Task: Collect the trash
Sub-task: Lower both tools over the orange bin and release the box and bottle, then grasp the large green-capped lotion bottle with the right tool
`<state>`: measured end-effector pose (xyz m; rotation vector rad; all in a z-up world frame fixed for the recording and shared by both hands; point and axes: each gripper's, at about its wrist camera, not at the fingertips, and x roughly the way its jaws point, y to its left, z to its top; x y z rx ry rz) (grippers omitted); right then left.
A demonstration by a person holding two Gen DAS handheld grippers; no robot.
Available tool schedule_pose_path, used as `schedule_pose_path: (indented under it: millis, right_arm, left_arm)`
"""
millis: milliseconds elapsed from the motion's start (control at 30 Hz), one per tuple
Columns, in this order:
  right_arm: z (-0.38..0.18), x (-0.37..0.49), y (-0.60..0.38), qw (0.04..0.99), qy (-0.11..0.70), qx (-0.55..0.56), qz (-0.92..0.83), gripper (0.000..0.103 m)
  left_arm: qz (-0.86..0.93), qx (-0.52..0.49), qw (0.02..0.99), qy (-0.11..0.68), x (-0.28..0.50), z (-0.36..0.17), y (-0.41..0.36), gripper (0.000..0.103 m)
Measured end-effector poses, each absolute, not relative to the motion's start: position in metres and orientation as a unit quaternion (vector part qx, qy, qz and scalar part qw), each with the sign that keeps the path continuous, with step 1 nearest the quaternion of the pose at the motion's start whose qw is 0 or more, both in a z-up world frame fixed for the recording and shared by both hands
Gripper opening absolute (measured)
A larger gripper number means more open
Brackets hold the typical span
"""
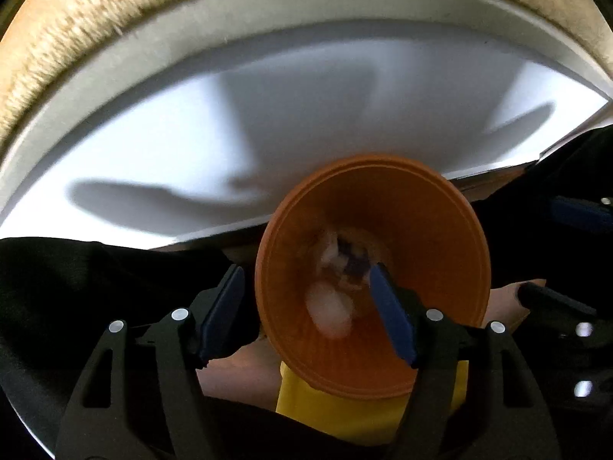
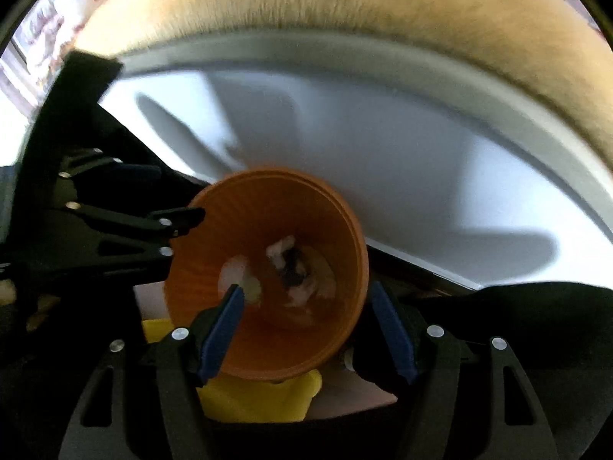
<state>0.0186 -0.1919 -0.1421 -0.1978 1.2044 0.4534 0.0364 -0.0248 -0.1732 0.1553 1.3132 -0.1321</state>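
An orange ribbed plastic cup (image 1: 406, 230) is tipped with its mouth toward both cameras; crumpled white and dark trash (image 1: 337, 287) lies inside. My left gripper (image 1: 306, 314) straddles the cup's left rim, one finger (image 1: 390, 314) inside and the other outside. In the right wrist view the same cup (image 2: 237, 214) holds the trash (image 2: 295, 268), and my right gripper (image 2: 310, 329) straddles its right rim with one finger (image 2: 224, 329) inside. The left gripper (image 2: 184, 216) shows at the cup's left side there. Whether either set of jaws presses the wall is unclear.
A white table top (image 1: 306, 115) lies behind the cup, with a cream shaggy rug (image 1: 95, 19) beyond its edge. Something yellow (image 1: 329, 410) sits under the cup, and black fabric (image 1: 76, 287) fills the lower sides. The right gripper (image 1: 574, 306) shows at the right.
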Motion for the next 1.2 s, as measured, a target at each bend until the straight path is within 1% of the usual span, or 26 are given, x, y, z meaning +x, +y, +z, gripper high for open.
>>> schedule_pose_path:
  millis: [67, 167, 267, 333, 433, 567, 633, 667, 700, 800, 900, 933, 1067, 1200]
  right_arm:
    - [-0.126, 0.006, -0.205, 0.805, 0.547, -0.08, 0.217, 0.068]
    - [-0.083, -0.002, -0.219, 0.824, 0.512, -0.059, 0.234, 0.068]
    - [-0.044, -0.001, -0.233, 0.843, 0.481, -0.038, 0.238, 0.068]
    - [-0.02, 0.006, -0.242, 0.853, 0.465, -0.02, 0.235, 0.07]
    - [0.007, 0.029, -0.254, 0.859, 0.455, 0.025, 0.233, 0.07]
    - [0.04, 0.067, -0.258, 0.868, 0.447, 0.043, 0.211, 0.071]
    - [0.048, 0.088, -0.262, 0.868, 0.451, 0.047, 0.204, 0.072]
    - [0.051, 0.099, -0.263, 0.867, 0.454, 0.053, 0.199, 0.072]
    - [0.049, 0.11, -0.266, 0.865, 0.459, 0.057, 0.197, 0.072]
    - [0.048, 0.145, -0.262, 0.856, 0.48, 0.063, 0.184, 0.073]
    - [0.043, 0.173, -0.257, 0.837, 0.51, 0.071, 0.185, 0.076]
    - [0.04, 0.184, -0.255, 0.824, 0.528, 0.077, 0.188, 0.079]
    - [0.028, 0.217, -0.247, 0.783, 0.586, 0.092, 0.184, 0.079]
    - [0.009, 0.24, -0.236, 0.742, 0.64, 0.095, 0.175, 0.078]
  left_arm:
    - [-0.067, 0.074, 0.796, 0.596, 0.028, -0.161, -0.027, 0.067]
    - [-0.074, 0.081, 0.808, 0.578, 0.019, -0.142, -0.029, 0.07]
    - [-0.073, 0.098, 0.821, 0.558, 0.013, -0.122, -0.03, 0.07]
    - [-0.069, 0.111, 0.831, 0.54, 0.008, -0.109, -0.031, 0.07]
    - [-0.067, 0.121, 0.844, 0.518, 0.003, -0.087, -0.03, 0.07]
    - [-0.063, 0.115, 0.862, 0.49, 0.003, -0.066, -0.027, 0.071]
    - [-0.062, 0.104, 0.871, 0.477, 0.004, -0.056, -0.022, 0.071]
    - [-0.063, 0.099, 0.873, 0.474, 0.004, -0.054, -0.02, 0.072]
    - [-0.063, 0.092, 0.876, 0.469, 0.005, -0.05, -0.018, 0.076]
    - [-0.058, 0.079, 0.888, 0.45, 0.011, -0.04, -0.014, 0.078]
    - [-0.058, 0.064, 0.894, 0.441, 0.014, -0.031, -0.009, 0.08]
    - [-0.06, 0.058, 0.894, 0.439, 0.014, -0.03, -0.009, 0.08]
    - [-0.067, 0.046, 0.894, 0.441, 0.016, -0.036, -0.008, 0.08]
    - [-0.069, 0.038, 0.885, 0.458, 0.017, -0.048, -0.007, 0.08]
